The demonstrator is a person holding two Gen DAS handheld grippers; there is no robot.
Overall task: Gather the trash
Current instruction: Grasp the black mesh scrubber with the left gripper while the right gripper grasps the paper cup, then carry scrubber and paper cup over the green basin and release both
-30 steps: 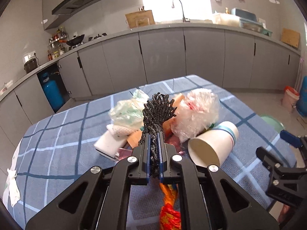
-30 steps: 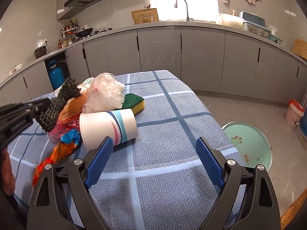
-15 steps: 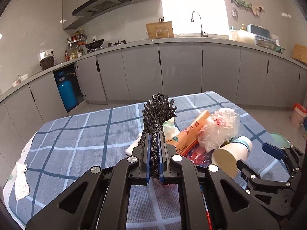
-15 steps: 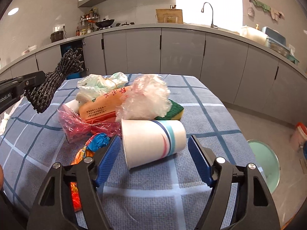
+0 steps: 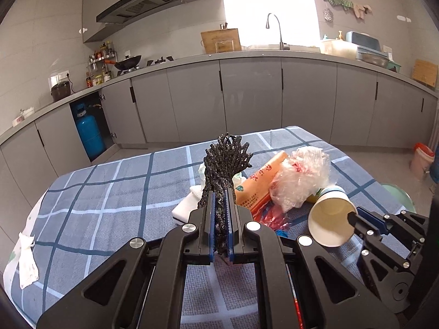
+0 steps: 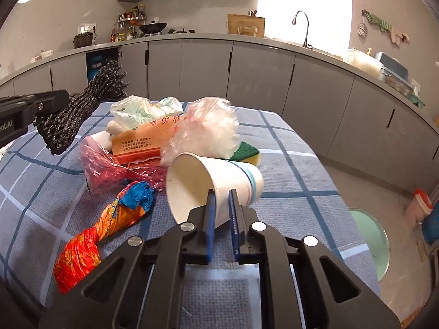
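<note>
As fingers (image 6: 210,213) close, paper cup (image 6: 219,181) wall pinched between.

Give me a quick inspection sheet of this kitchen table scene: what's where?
Surface: table under a blue checked cloth.
Job's things: paper cup on its side; black mesh bundle; clear plastic bag, orange packet, red bag, twisted orange wrapper.
Clutter: green-yellow sponge; white rag at the cloth's edge.
Grippers: left gripper shut on the mesh bundle; right gripper has just closed on the cup's wall.
Cables: nothing seen.
Surroundings: grey cabinets, blue gas cylinder, green basin on the floor.
</note>
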